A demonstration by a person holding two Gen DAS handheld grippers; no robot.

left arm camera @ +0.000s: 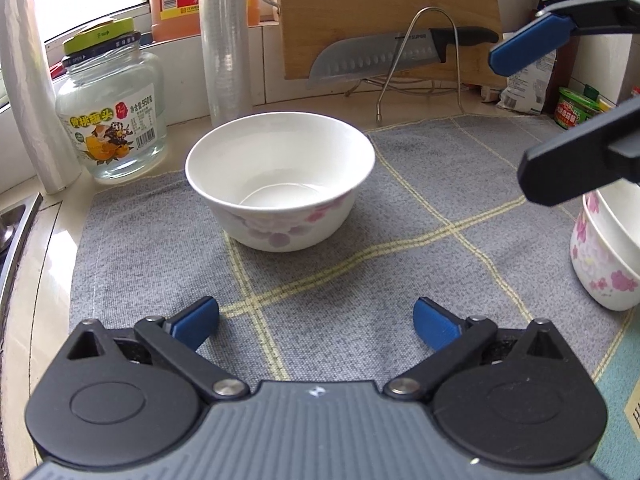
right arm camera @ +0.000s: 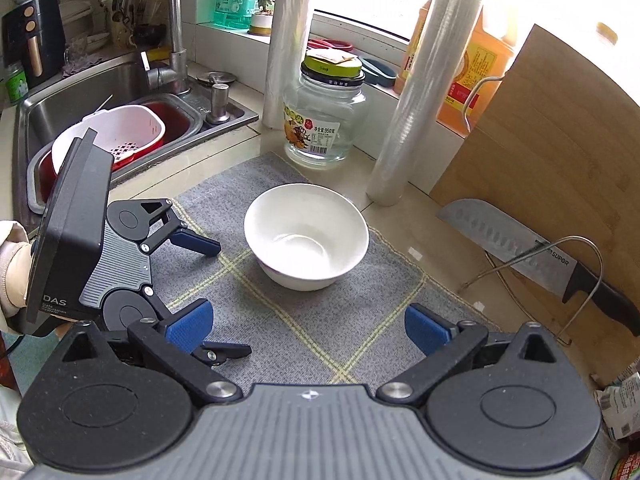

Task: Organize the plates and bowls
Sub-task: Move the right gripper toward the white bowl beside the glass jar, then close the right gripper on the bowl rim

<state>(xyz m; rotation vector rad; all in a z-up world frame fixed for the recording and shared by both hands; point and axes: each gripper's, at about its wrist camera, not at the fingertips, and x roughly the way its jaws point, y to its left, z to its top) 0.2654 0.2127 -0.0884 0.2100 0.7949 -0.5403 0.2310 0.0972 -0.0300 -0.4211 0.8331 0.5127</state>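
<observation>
A white bowl (left arm camera: 280,180) (right arm camera: 306,236) with pink flowers stands upright and empty on the grey checked mat (left arm camera: 400,280) (right arm camera: 304,332). My left gripper (left arm camera: 316,320) (right arm camera: 216,296) is open just short of the bowl, with nothing between its blue pads. My right gripper (right arm camera: 307,326) (left arm camera: 520,120) is open too, holds nothing, and hangs to the right of the bowl and above the mat. Two nested flowered bowls (left arm camera: 604,256) stand at the mat's right edge, below the right gripper.
Behind the bowl are a glass jar (left arm camera: 112,116) (right arm camera: 324,120), two rolls of cling film (left arm camera: 224,40) (right arm camera: 424,92), and a wooden cutting board (left arm camera: 384,12) with a knife (left arm camera: 392,58) (right arm camera: 520,248) on a wire rack. A sink (right arm camera: 120,80) with a red basin lies to the left.
</observation>
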